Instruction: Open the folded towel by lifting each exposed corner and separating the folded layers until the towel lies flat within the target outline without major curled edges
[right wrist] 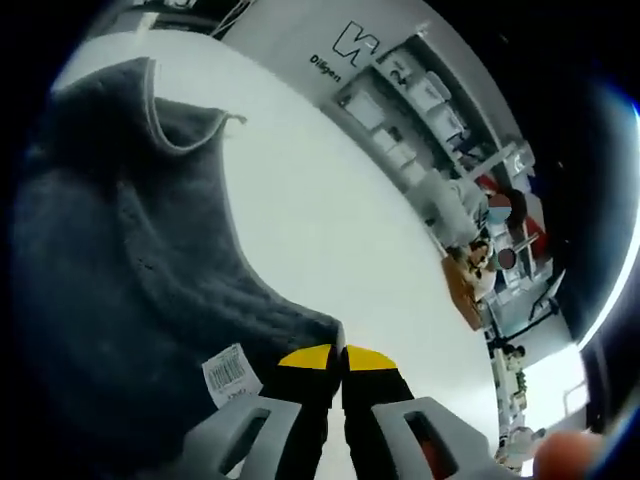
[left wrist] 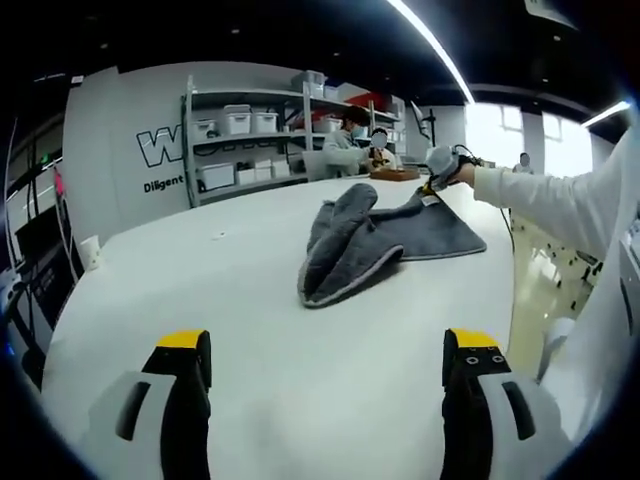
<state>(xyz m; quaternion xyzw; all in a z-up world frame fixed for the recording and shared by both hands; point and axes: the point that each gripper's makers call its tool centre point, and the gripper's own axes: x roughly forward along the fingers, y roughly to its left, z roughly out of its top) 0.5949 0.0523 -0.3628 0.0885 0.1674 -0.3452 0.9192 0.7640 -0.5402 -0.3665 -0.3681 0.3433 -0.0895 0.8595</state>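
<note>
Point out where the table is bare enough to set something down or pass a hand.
Bare table runs from the left tongs to the grey towel, and wide to its left toward the shelving. Crowded: the towel's far corner, pinched by the right tongs, where the person's sleeve reaches in.

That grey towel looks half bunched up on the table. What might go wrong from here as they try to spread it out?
1. The right claw is shut on just the towel edge beside its label; a hard pull might slip it free.
2. The near end is still rolled into a thick fold, so pulling from the far corner may drag the whole towel across the table instead of opening it.
3. The left claw hangs open and apart, pinning nothing.
</note>
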